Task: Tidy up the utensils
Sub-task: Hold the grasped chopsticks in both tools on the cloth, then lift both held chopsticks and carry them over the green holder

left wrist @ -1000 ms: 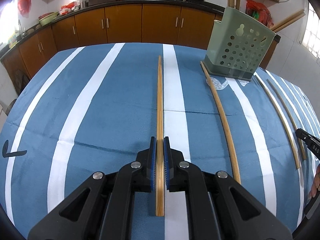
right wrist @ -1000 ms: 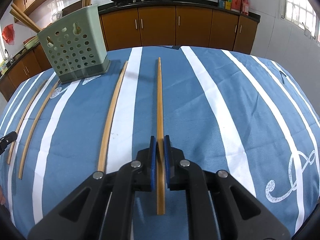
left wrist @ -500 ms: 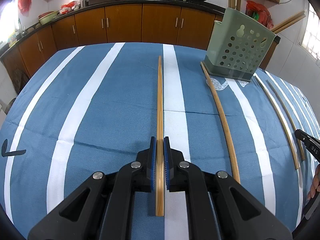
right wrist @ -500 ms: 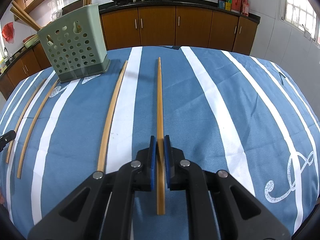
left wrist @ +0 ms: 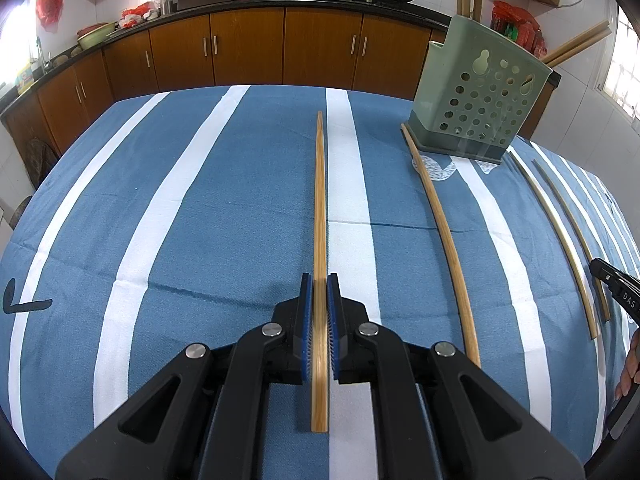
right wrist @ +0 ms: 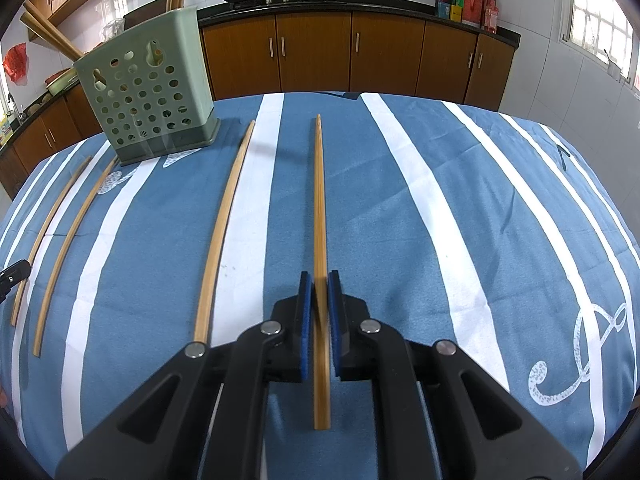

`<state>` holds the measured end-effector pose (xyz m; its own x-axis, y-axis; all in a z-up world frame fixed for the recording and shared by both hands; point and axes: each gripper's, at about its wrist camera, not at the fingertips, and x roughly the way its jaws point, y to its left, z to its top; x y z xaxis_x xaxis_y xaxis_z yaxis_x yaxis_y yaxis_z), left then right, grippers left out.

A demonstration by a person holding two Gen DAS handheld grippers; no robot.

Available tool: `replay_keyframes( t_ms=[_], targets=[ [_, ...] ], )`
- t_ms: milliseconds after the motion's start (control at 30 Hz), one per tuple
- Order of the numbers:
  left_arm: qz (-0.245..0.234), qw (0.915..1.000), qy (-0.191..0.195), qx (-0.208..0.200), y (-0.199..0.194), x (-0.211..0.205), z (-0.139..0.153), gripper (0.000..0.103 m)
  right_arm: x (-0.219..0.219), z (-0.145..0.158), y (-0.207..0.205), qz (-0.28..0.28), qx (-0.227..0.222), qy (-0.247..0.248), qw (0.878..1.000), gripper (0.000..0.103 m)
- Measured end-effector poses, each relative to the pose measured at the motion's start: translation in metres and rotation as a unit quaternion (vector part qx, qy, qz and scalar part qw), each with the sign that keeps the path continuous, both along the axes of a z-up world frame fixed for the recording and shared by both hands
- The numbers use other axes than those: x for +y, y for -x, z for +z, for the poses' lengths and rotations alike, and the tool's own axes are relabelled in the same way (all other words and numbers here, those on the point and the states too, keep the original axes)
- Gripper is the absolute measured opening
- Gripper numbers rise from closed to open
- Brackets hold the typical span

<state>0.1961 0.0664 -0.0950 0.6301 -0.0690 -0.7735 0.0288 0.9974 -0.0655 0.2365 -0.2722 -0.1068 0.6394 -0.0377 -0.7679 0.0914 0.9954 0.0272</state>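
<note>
My left gripper (left wrist: 319,280) is shut on a long bamboo chopstick (left wrist: 319,208) that points straight ahead over the cloth. My right gripper (right wrist: 320,278) is shut on another bamboo chopstick (right wrist: 319,200), its rear end slightly tilted between the pads. A green perforated utensil holder (left wrist: 482,100) stands at the far right in the left wrist view and at the far left in the right wrist view (right wrist: 148,88), with chopsticks sticking out of it. A loose chopstick (left wrist: 442,236) lies between the grippers; it also shows in the right wrist view (right wrist: 224,224).
The blue cloth with white stripes (left wrist: 160,208) covers the table. Two thinner chopsticks (left wrist: 560,232) lie beside the holder, also seen in the right wrist view (right wrist: 68,232). Brown kitchen cabinets (left wrist: 248,52) run behind the table.
The right gripper's chopstick has tilted slightly between the pads. Both grippers have barely moved.
</note>
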Motion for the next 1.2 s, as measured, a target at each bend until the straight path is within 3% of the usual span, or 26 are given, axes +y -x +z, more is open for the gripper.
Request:
replay_keyframes(
  t_ms=[467,900,1200],
  targets=[
    [0.001,1.0,0.0,-0.001,0.0,-0.001,0.0,0.008,0.001,0.0,0.0,0.0,0.0,0.0,1.0,0.01],
    [-0.007,0.9999,-0.012,0.001,0.006,-0.005,0.002,0.008,-0.01,0.001,0.012,-0.006,-0.011,-0.04,0.999,0.008],
    [-0.015,0.9976,-0.009,-0.067,0.024,-0.005,0.046,0.008,-0.017,0.046,0.033,-0.011,-0.081,-0.052,0.995,0.008]
  ],
)
